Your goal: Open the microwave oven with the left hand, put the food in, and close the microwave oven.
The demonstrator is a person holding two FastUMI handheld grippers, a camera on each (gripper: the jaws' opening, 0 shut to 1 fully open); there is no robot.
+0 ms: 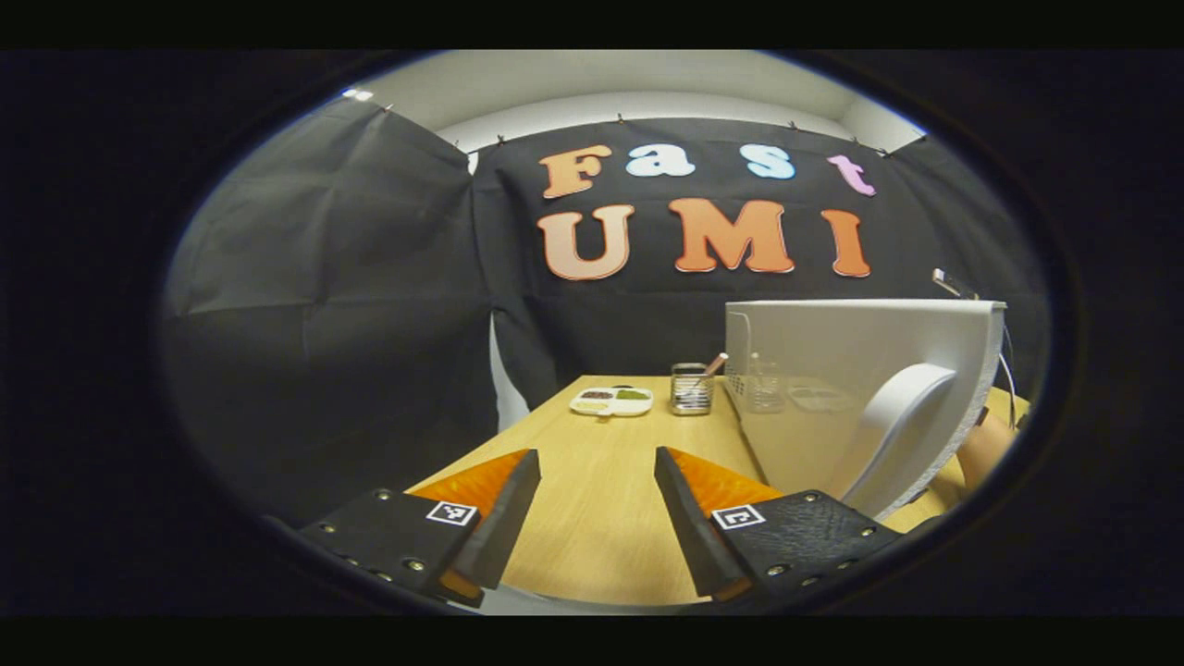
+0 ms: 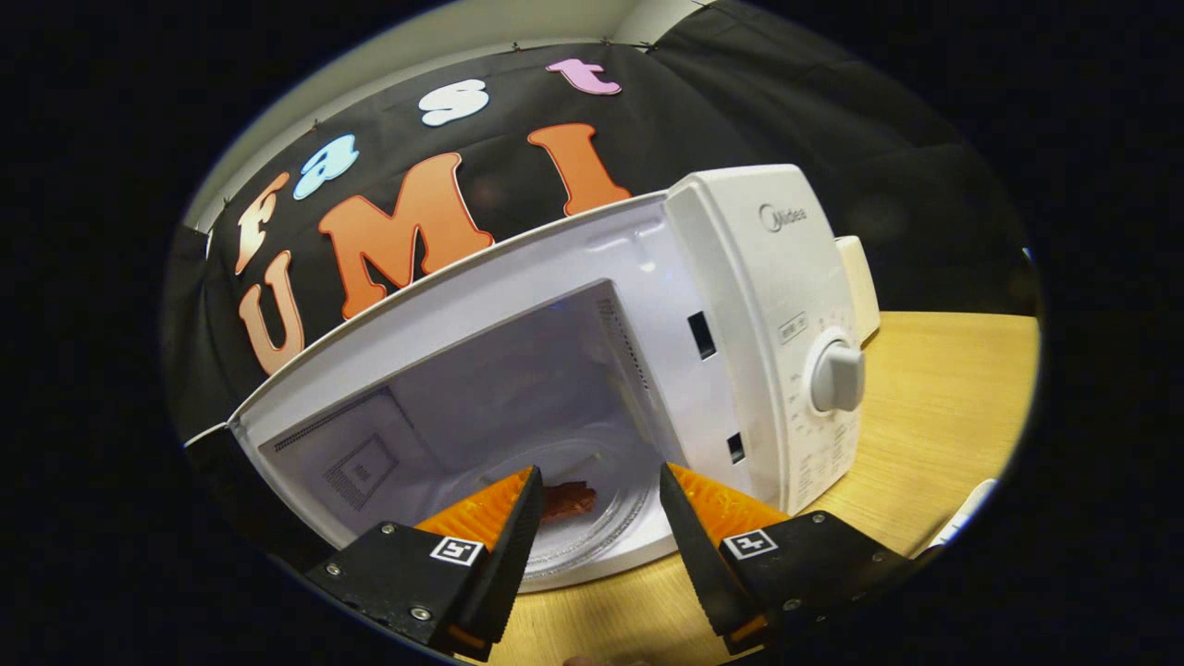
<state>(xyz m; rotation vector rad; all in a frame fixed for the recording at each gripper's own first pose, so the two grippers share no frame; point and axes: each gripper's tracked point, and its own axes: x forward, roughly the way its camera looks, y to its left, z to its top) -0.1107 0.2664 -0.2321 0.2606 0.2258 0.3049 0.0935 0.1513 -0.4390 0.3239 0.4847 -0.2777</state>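
One smooth white boxy microwave [image 2: 758, 305]

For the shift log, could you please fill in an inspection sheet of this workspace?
Surface: wooden table, bare in front.
Job's things: microwave oven door open; food on the glass plate inside.
Clutter: divided dish, mesh cup at the back.
Grippers: left hand-held gripper open, empty; right hand-held gripper open, empty, at the cavity.
Cables: thin one behind the door.
Surroundings: black cloth wall.
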